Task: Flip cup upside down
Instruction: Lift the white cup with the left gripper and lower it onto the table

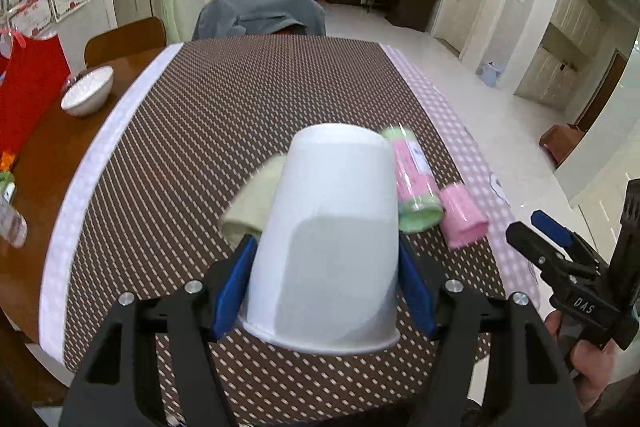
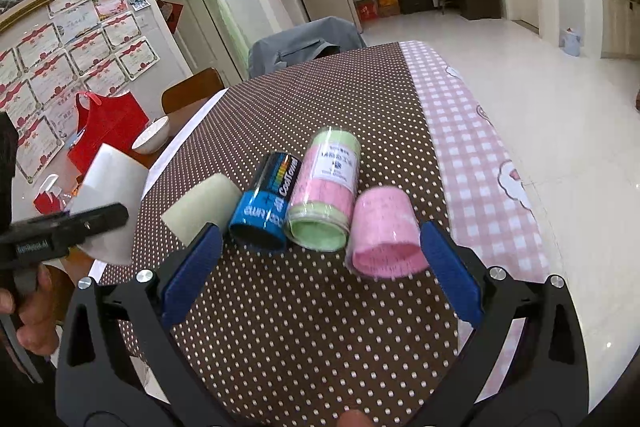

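Note:
A white paper cup (image 1: pixel 332 247) is held between the blue pads of my left gripper (image 1: pixel 326 291), base up and rim down, tilted slightly, above the dotted brown tablecloth (image 1: pixel 224 115). The cup also shows at the left of the right wrist view (image 2: pixel 108 203), with the left gripper's black finger across it. My right gripper (image 2: pixel 320 267) is open and empty, hovering over the cloth just in front of a row of lying cylinders. It appears at the right edge of the left wrist view (image 1: pixel 560 247).
Lying on the cloth: a pale green roll (image 2: pixel 200 205), a blue can (image 2: pixel 266 211), a green-and-pink tube (image 2: pixel 326 195) and a pink roll (image 2: pixel 382 233). A white bowl (image 1: pixel 88 91) and red bag (image 1: pixel 28 87) stand left. A pink checked cloth (image 2: pixel 472 147) covers the right edge.

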